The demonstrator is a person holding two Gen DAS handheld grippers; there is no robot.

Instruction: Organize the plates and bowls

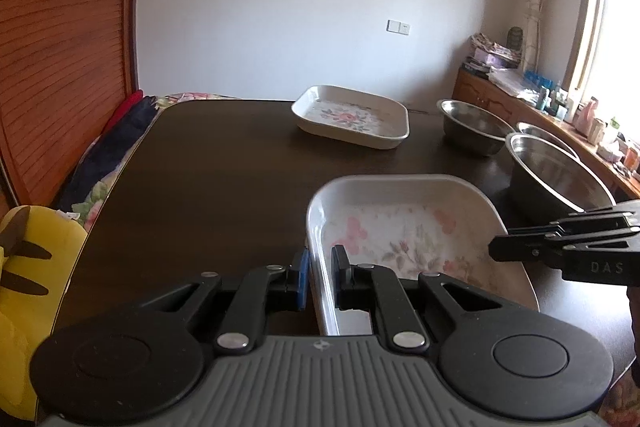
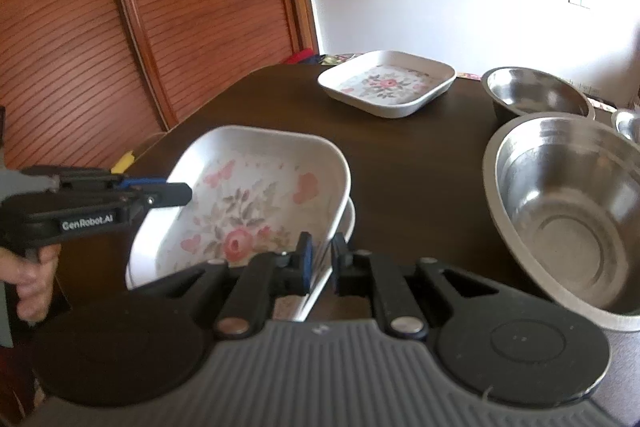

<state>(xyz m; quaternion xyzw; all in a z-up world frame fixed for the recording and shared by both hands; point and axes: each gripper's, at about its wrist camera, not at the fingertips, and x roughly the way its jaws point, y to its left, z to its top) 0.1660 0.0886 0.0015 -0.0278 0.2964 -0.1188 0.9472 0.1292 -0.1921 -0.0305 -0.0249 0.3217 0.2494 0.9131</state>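
A white square plate (image 1: 400, 227) with pink flowers sits near me on the dark table (image 1: 200, 167). My left gripper (image 1: 322, 273) is shut on its near left rim, one pad outside and one inside. My right gripper (image 2: 322, 259) is shut on the right rim of the same plate (image 2: 248, 195), which tilts. A second white rim (image 2: 353, 223) shows just beneath it. From the opposite wrist camera each tool appears side-on: the right gripper (image 1: 494, 251) and the left gripper (image 2: 180, 193). A matching floral plate (image 1: 352, 117) (image 2: 386, 83) lies alone at the far side.
Steel bowls stand on the right: a big one (image 2: 568, 203) (image 1: 556, 171), a smaller one (image 2: 536, 93) (image 1: 472, 125) behind it, and a third (image 2: 628, 123) at the edge. A yellow plush (image 1: 32, 287) lies left of the table. A cluttered sideboard (image 1: 500, 99) lines the window wall.
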